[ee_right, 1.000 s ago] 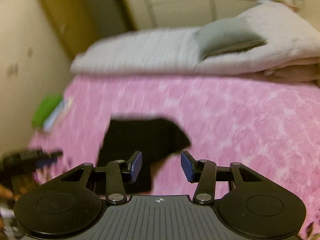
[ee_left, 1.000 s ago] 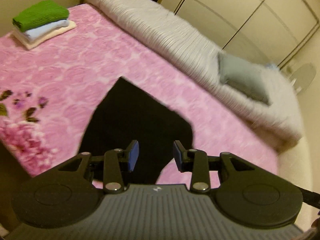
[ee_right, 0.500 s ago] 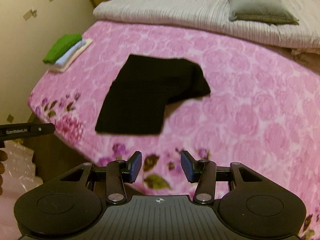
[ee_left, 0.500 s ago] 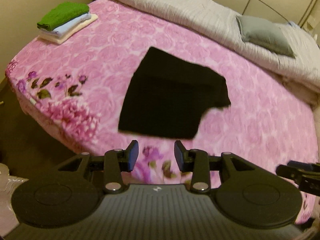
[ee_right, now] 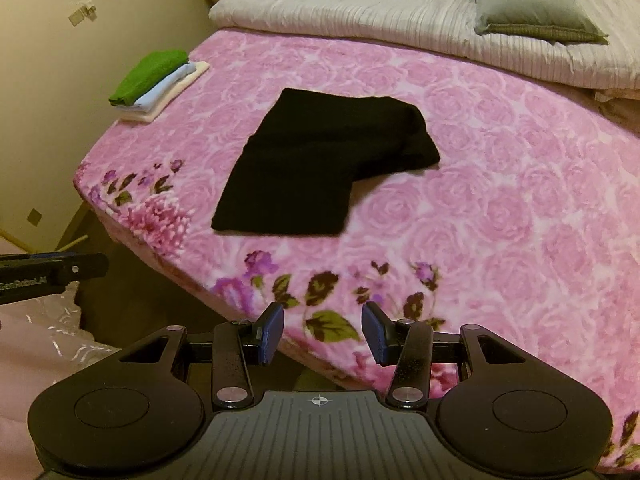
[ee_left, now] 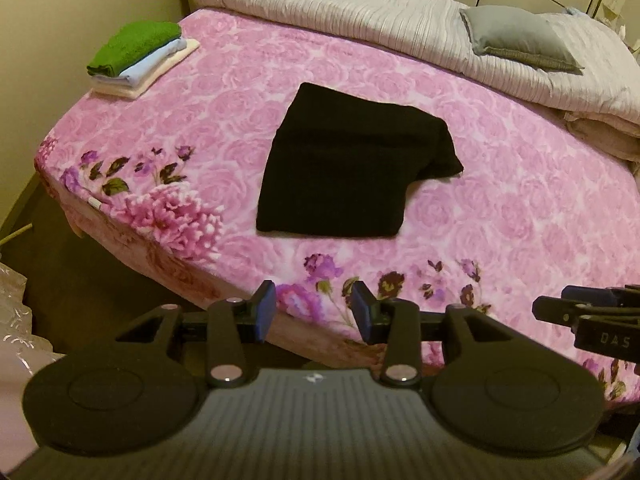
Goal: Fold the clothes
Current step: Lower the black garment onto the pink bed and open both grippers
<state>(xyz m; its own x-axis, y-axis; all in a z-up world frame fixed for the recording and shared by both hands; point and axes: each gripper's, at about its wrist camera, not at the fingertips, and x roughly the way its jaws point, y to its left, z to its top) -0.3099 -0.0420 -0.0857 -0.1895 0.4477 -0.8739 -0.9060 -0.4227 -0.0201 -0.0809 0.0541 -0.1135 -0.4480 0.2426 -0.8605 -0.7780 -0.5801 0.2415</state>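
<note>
A bed with a pink blanket (ee_left: 500, 216) printed with roses fills most of both views; purple flowers and dark leaves run along its near edge. A black garment (ee_left: 352, 168), partly folded, lies flat in the middle of the frame. In the upper left, a stack of folded clothes (ee_left: 140, 56) sits near the cream wall (ee_left: 48, 40), the green one on top. A white quilt (ee_left: 360, 12) lies across the top, with a grey pillow (ee_left: 516, 36) on it at the upper right.

The left gripper (ee_left: 314, 316) is empty and its jaws are opening. The right gripper (ee_right: 322, 334) has its jaws apart, with nothing between them. In the left view, "DAS" reads at the right edge; in the right view, roughly "GenRobot.AI" at the left edge.
</note>
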